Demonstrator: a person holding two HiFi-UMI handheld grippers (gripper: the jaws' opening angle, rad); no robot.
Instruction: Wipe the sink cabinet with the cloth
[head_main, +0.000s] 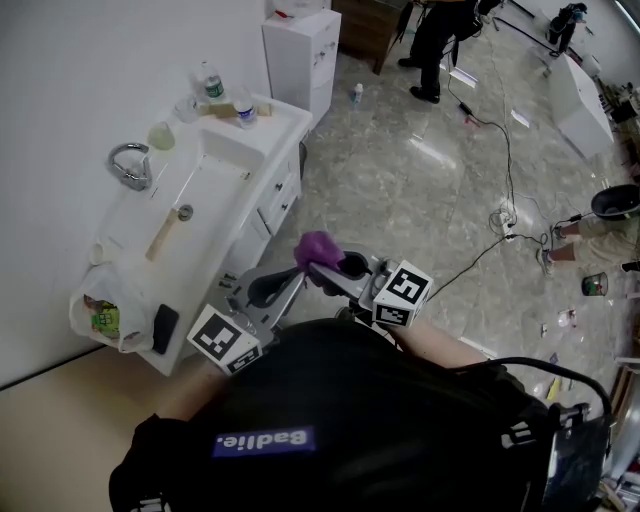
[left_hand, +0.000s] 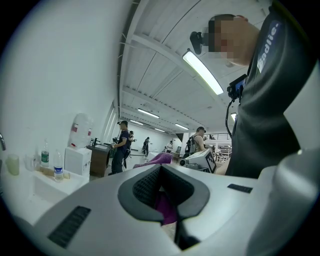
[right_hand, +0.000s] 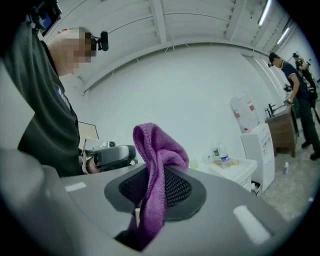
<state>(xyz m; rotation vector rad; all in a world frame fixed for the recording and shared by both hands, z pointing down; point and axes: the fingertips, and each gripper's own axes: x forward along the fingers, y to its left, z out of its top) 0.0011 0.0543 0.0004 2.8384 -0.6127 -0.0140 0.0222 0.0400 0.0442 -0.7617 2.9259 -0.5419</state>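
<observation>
The white sink cabinet (head_main: 262, 205) stands against the wall at my left, and shows small in the left gripper view (left_hand: 45, 187) and the right gripper view (right_hand: 240, 167). Both grippers are held close in front of my chest, away from it. The right gripper (head_main: 325, 268) (right_hand: 155, 195) is shut on a purple cloth (head_main: 318, 245) (right_hand: 157, 150), which pokes up past its jaws. The left gripper (head_main: 290, 283) (left_hand: 167, 200) sits just left of it, jaws together with a purple piece of the cloth (left_hand: 165, 207) in their slot.
On the cabinet top are two water bottles (head_main: 210, 85), a faucet (head_main: 130, 165), a plastic bag (head_main: 105, 310) and a black item (head_main: 165, 328). A wooden-handled tool (head_main: 162, 237) lies in the basin. A small white cabinet (head_main: 300, 50) stands beyond. Cables (head_main: 505, 215) cross the floor; a person (head_main: 440, 40) stands far off.
</observation>
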